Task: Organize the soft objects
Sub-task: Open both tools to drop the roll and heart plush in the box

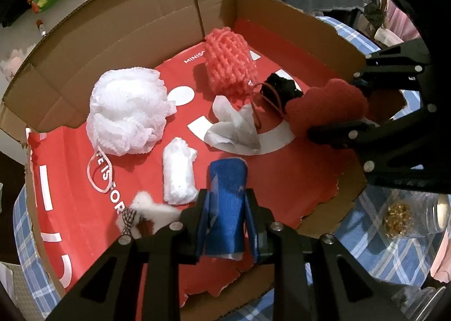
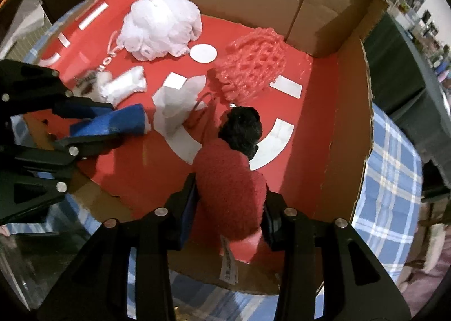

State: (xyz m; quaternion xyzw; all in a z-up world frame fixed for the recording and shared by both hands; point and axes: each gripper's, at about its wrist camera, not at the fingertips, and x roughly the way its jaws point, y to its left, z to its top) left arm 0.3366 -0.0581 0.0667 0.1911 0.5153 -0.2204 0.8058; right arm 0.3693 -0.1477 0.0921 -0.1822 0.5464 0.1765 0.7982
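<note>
Already your left tool (image 1: 227,225) pinches the blue roll (image 1: 225,205) and your right tool (image 2: 229,208) the red plush (image 2: 231,191) (each lengthwise between its pads), both just above the box floor (image 2: 310,112).

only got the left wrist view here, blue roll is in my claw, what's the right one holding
Observer: The right claw is shut on a fuzzy red plush cushion, above the red-lined cardboard box.
Operator: anything hanging off it i can't see
Observer: Yes, a white printed tag dangles under the cushion, down toward the box's near edge.
Operator: whats right past the cushion
Observer: A black fuzzy pom-pom sits at the cushion's far end; whether it is attached I cannot tell.
Operator: and my blue roll from that side
Observer: The blue felt roll is pinched sideways in the left claw, low over the liner.
</note>
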